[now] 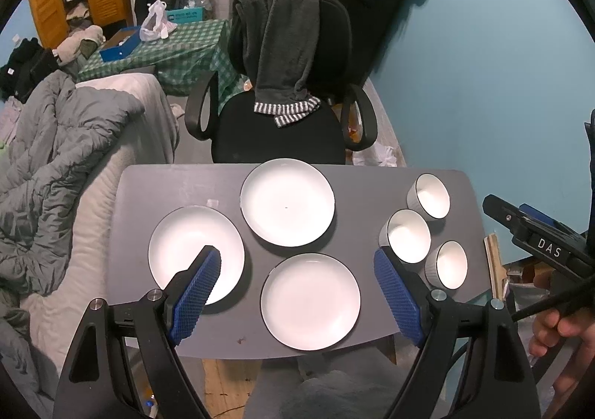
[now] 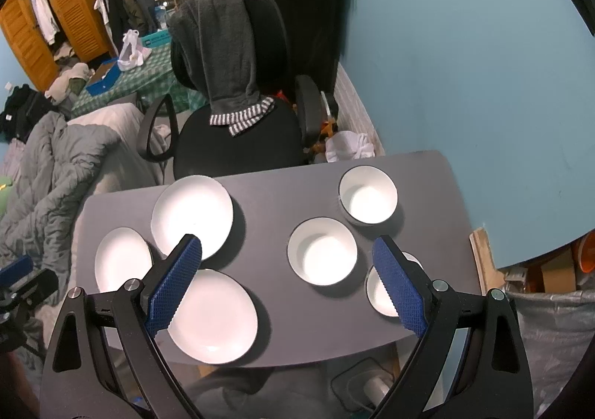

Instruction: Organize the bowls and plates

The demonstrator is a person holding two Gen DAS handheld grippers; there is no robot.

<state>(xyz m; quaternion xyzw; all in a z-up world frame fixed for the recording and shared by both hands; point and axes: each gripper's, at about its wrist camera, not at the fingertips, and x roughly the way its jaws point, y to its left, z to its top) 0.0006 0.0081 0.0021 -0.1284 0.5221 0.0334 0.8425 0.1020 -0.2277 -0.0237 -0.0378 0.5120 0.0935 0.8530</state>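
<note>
Three white plates and three white bowls sit on the grey table (image 1: 156, 188), none stacked, all mouth-up. The plates form a loose triangle on the left half: the left plate (image 1: 186, 244), the far plate (image 1: 287, 201) by the table's back edge, and the near plate (image 1: 310, 301) by the front edge; all three lie flat and apart from one another. The bowls run in a short line down the right side, its long axis going from the far bowl (image 1: 431, 195) through the middle bowl (image 1: 408, 234) to the near bowl (image 1: 450, 264), the last two just beside each other. The left gripper (image 1: 297, 259) hovers above the table with its blue pads spread wide and nothing between them; the right gripper (image 2: 287, 251) is likewise wide apart and empty, over the gap between plates and bowls. The left wrist view alone shows a hand (image 1: 557, 329) holding the other tool at its right edge (a label reading DAS is on it), while only the right wrist view shows the white cloth (image 2: 349, 145) on the floor behind the table clearly and looks more directly into the bowls. A black office chair (image 1: 275, 128) draped with a grey towel (image 1: 282, 47) stands just behind the table.
</note>
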